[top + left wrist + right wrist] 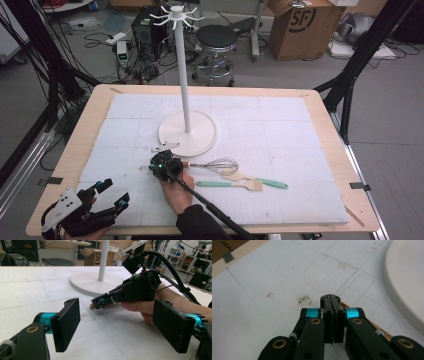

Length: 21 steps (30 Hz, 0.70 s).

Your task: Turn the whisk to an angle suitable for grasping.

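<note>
A wooden table point(320, 107) carries a white gridded mat point(280, 150) that covers nearly all of its top. Around it lies a grey workshop floor with a black round stool point(216, 37), a cardboard box point(305, 27), tangled cables and black frame legs.

On the mat stands one white hook stand point(187, 131), a tall pole on a round base. In front of the base lie three utensils: one wire whisk point(215, 165) with a wooden handle and two wooden spatulas point(250, 181) with mint-green handles, crossed over each other just beyond the whisk's wire head, farther from the stand. There are two grippers.

The right gripper point(159, 166) sits at the near rim of the stand's base, its jaws pressed flat together. The whisk's handle end point(92, 306) lies just under and beside the fingertips, poking out past them; in the right gripper view the wooden handle point(372, 323) runs beneath the shut pads, outside them and not gripped.

The left gripper point(112, 194) rests well away from the stand, at the table's near left corner, its pads point(67, 323) spread wide with nothing between them.
</note>
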Available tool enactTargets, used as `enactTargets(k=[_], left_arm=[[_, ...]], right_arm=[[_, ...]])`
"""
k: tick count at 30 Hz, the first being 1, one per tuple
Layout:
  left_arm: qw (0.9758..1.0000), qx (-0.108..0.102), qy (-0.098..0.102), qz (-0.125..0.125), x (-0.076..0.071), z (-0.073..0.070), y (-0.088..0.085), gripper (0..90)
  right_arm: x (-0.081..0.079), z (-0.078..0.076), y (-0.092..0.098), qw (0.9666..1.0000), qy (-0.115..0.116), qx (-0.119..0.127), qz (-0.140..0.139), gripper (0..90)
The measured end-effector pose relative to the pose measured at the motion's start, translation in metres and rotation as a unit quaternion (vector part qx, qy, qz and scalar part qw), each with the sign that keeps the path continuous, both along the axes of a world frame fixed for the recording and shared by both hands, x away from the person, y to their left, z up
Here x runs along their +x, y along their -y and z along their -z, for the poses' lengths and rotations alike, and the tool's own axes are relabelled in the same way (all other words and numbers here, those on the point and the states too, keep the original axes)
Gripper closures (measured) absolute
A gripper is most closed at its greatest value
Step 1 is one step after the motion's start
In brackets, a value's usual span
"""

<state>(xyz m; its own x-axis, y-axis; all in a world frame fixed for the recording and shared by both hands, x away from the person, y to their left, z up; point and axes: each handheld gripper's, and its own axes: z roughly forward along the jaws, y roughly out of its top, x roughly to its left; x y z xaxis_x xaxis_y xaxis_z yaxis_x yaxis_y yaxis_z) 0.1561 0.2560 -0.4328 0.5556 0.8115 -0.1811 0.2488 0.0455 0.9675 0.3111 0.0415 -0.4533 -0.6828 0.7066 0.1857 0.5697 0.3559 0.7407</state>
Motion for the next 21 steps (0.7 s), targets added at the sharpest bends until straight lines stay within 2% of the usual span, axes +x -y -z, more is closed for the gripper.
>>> enactTargets(k=[6, 9, 13, 15, 19, 20, 21], left_arm=[[1.0, -0.001, 0.0, -0.002, 0.0, 0.0, -0.002, 23.1], [1.0, -0.003, -0.001, -0.003, 0.0, 0.001, -0.003, 23.0], [1.0, 0.0, -0.002, -0.003, 0.0, 0.001, -0.002, 23.0], [1.0, 0.0, -0.002, -0.002, 0.001, 0.001, -0.001, 23.0], [1.0, 0.003, -0.003, 0.003, 0.002, 0.001, 0.001, 23.0], [1.0, 0.003, -0.005, 0.004, 0.001, 0.001, 0.002, 23.1], [1.0, 0.003, -0.004, 0.005, 0.001, 0.001, 0.002, 23.1]], right_arm=[[0.008, -0.002, 0.009, 0.9998, -0.001, -0.001, 0.02, 89.7], [0.007, -0.004, 0.016, 0.9996, -0.016, 0.024, 0.005, 89.4], [0.002, -0.014, 0.027, 0.998, -0.018, 0.059, -0.015, 71.5], [0.002, -0.02, 0.034, 0.9972, -0.014, 0.069, -0.026, 66.2], [0.001, -0.029, 0.05, 0.9958, -0.012, 0.082, -0.039, 53.5], [0.001, -0.031, 0.055, 0.9957, -0.015, 0.083, -0.038, 46.7], [0.001, -0.032, 0.058, 0.9963, -0.017, 0.077, -0.032, 44.2]])
